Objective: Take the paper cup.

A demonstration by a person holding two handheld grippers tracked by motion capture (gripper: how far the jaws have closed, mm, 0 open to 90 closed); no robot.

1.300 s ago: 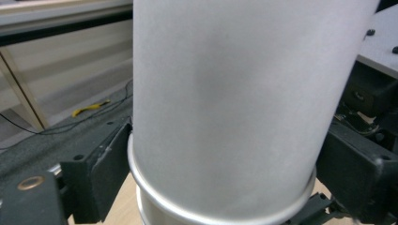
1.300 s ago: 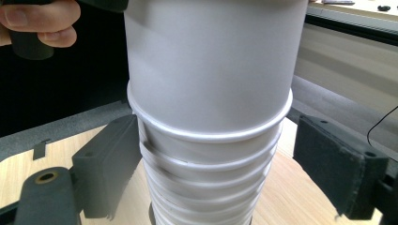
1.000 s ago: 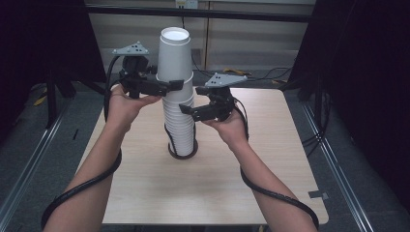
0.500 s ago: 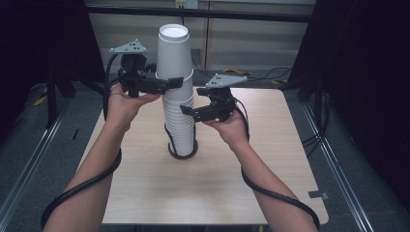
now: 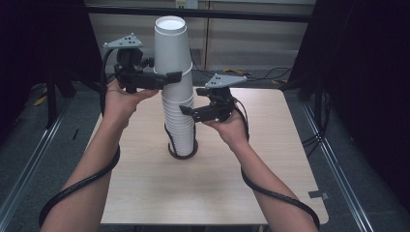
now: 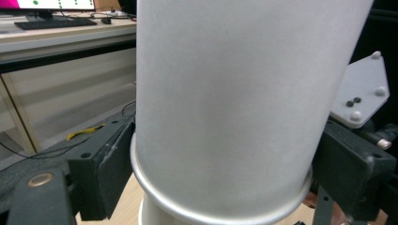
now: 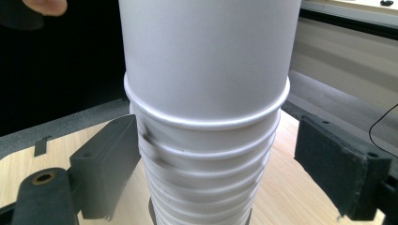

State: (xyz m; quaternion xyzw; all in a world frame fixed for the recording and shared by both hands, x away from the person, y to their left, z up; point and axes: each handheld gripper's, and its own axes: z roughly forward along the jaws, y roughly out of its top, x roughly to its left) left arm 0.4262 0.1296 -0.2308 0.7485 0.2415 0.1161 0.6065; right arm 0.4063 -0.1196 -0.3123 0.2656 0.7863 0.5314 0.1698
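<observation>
- A person sits at a light wooden table, both forearms reaching in from the bottom of the high view, a two-jaw gripper in each hand.
- A tall stack of white paper cups stands upside down near the middle of the table, its foot inside a dark ring that lies on the tabletop.
- The top cup sits raised above the rest of the stack — its rolled rim is well clear of the rims packed tightly below it.
- The left gripper is held level and high, at the rim of that top cup. In the left gripper view its two black jaws press against the cup on either side, just above the rim; the jaws have just been closing on it.
- The right gripper is held level and lower, at the upper part of the stack below the top cup. In the right gripper view the stack stands between the jaws: the left pad touches or nearly touches the cups, while the right pad stands apart with a clear gap — the jaws are spread and not clamping.
- A black cable trails from each gripper along the person's forearms.
- Dark curtains flank the table on both sides.
</observation>
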